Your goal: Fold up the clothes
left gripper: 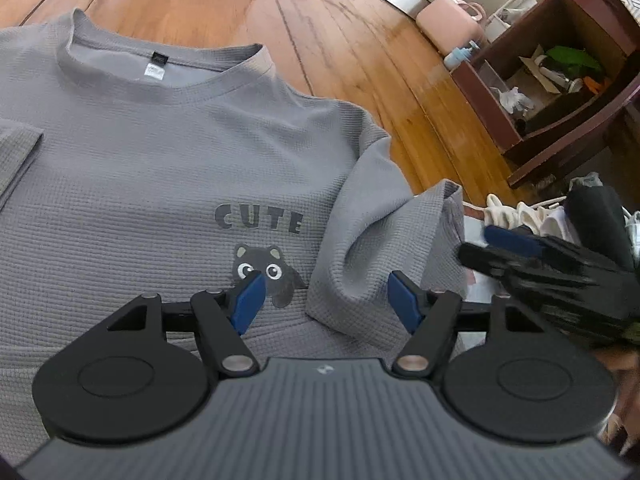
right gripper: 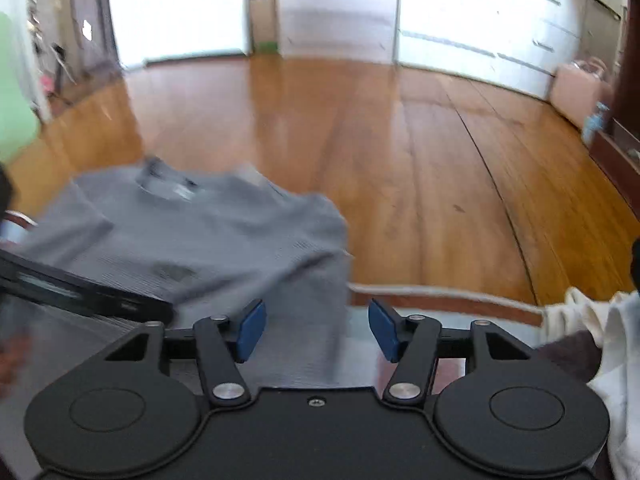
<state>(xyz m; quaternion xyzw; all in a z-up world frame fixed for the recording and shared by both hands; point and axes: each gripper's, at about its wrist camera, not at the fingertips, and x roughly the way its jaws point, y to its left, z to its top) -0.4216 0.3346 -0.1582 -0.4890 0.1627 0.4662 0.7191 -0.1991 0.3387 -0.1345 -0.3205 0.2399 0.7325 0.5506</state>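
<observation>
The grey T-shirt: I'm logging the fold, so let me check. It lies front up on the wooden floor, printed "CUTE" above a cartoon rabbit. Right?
Not quite. The grey T-shirt does lie front up with "CUTE" printed on it, but the left wrist view shows a raccoon-like animal under it, not a rabbit.

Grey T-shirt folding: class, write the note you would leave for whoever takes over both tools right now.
Left tool: open, over the shirt's front, holding nothing.
Right tool: open, empty, at the shirt's right edge.
Grey T-shirt: face up, collar away from you.
Done: the right sleeve is folded in over the body, still rumpled.
Left: smooth it, finish the side folds, then fold lengthwise.
</observation>
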